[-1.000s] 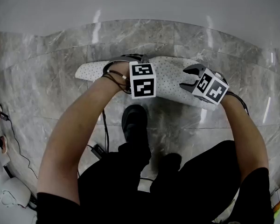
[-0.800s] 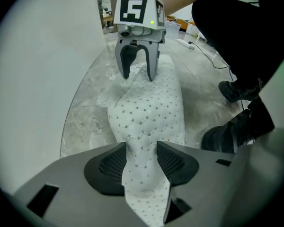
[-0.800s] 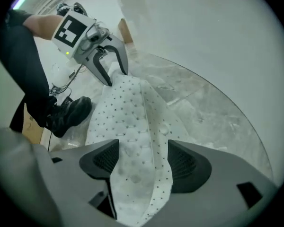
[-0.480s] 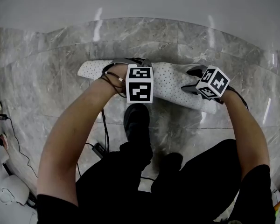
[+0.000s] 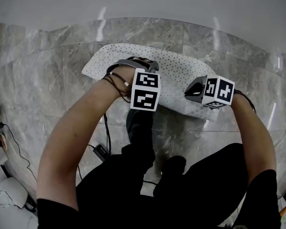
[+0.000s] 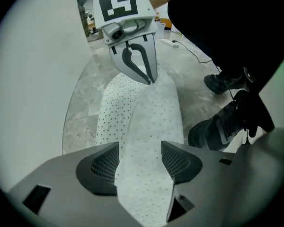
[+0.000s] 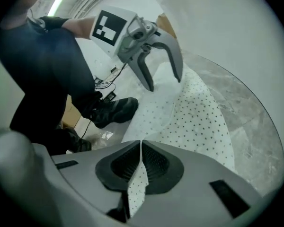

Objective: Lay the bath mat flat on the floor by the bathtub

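Observation:
The white bath mat (image 5: 174, 70) with black dots lies on the marble floor below the tub, its far half spread out. My left gripper (image 6: 139, 162) points steeply down over the mat's middle. Its jaws have just been opening and stand wide, with a raised fold of the mat (image 6: 146, 141) between the pads. In the head view only its marker cube (image 5: 145, 95) shows. My right gripper (image 7: 140, 162) has just closed and pinches the mat's thin edge (image 7: 137, 183) between its pads. The head view shows the right gripper (image 5: 189, 93) at the mat's near right end.
The white bathtub wall (image 5: 143, 4) runs along the far side. The person's black shoes (image 5: 139, 123) stand just behind the mat's near edge. Cables and a small black box (image 5: 101, 152) lie on the grey marble floor (image 5: 43, 85) at the left.
The mat, a narrow folded strip before, has opened out toward the tub. My right gripper has shifted slightly left and nearer along the mat's near right end. The left cube has barely moved.

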`<state>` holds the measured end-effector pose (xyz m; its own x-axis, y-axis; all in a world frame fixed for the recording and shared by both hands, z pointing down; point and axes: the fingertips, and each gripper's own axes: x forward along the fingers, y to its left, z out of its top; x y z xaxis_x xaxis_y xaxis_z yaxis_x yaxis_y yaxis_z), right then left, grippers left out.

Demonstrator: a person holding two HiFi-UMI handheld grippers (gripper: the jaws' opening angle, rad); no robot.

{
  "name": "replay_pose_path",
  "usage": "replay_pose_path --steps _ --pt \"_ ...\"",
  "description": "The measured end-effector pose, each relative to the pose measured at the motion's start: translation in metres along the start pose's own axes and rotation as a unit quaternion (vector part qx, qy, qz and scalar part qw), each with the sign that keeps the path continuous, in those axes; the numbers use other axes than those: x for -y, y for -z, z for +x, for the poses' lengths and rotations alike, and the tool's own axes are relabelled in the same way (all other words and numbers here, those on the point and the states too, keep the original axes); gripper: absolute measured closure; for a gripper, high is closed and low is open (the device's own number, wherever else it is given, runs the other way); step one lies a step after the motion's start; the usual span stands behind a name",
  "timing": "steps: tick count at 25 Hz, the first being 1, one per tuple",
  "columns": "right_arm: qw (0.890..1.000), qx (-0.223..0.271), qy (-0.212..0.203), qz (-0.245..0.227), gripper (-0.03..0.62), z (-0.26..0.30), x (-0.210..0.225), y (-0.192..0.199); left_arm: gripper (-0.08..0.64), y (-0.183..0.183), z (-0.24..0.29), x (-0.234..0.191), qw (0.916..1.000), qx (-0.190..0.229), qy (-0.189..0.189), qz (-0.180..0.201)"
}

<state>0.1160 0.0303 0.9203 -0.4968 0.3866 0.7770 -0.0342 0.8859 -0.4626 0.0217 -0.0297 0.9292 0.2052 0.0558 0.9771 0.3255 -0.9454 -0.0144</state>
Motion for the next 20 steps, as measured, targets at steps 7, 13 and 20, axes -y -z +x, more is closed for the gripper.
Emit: replay_pose_path --steps 7,13,20 --pt "0.997 0.012 -0.048 -0.052 0.568 -0.008 -0.041 -0.018 0.275 -0.009 0.001 0.011 0.9984 -0.010 0.056 0.002" --pt "0.996 0.086 0.032 -0.023 0.569 -0.035 -0.016 -0.032 0.278 0.011 0.010 0.043 0.9850 -0.056 0.160 -0.031" --pt "0.971 0.072 0.225 -0.037 0.569 -0.062 0.043 -0.029 0.546 0.025 -0.015 -0.056 0.9962 -0.041 -0.008 -0.076"
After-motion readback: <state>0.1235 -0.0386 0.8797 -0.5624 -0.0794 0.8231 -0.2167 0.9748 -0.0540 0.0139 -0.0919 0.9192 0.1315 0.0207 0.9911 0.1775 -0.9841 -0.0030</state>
